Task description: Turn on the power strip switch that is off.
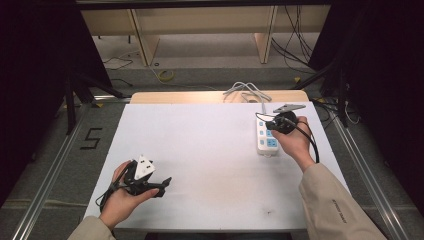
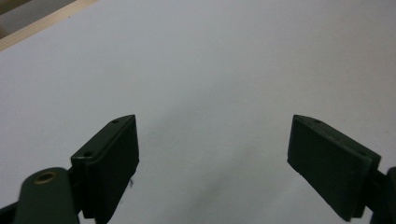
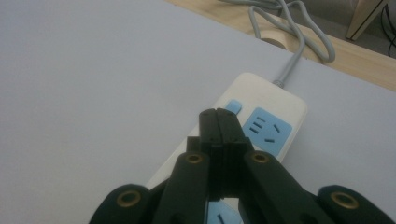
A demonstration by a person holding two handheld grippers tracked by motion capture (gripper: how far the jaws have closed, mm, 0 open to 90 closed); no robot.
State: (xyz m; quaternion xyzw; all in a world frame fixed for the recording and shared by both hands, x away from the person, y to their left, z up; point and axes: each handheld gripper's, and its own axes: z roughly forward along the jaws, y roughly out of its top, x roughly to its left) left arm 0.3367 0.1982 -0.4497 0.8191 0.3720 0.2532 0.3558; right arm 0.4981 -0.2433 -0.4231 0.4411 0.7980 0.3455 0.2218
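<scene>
In the high view, a white table (image 1: 210,150) was seen from above, with a person's forearms entering from the bottom edge. The left gripper (image 1: 162,186) was held in the left hand (image 1: 122,197) near the front left corner of the table, pointed toward the table's middle, with nothing between its jaws. A white power strip (image 1: 266,137) with blue sockets lay near the right side of the table, its grey cable (image 1: 247,91) looping off the far edge. The right gripper (image 1: 272,126) was held in the right hand (image 1: 295,142) directly over the strip, its tips at or just above the strip's top face; contact could not be judged from there.

In the left gripper view, the two black jaws were seen spread wide apart, with bare white table surface (image 2: 210,70) between them and nothing gripped.

In the right gripper view, the jaws were seen pressed fully together, pad against pad, with nothing caught between them. The power strip (image 3: 289,105) lay straight beneath and ahead of the closed tips, which were placed just beside a small blue button (image 3: 233,106) and near a blue socket (image 3: 267,130). Whether the tips touched the strip could not be told. The grey cable (image 3: 299,44) ran from the strip's far end onto the wooden edge (image 3: 355,60) beyond the table.
</scene>
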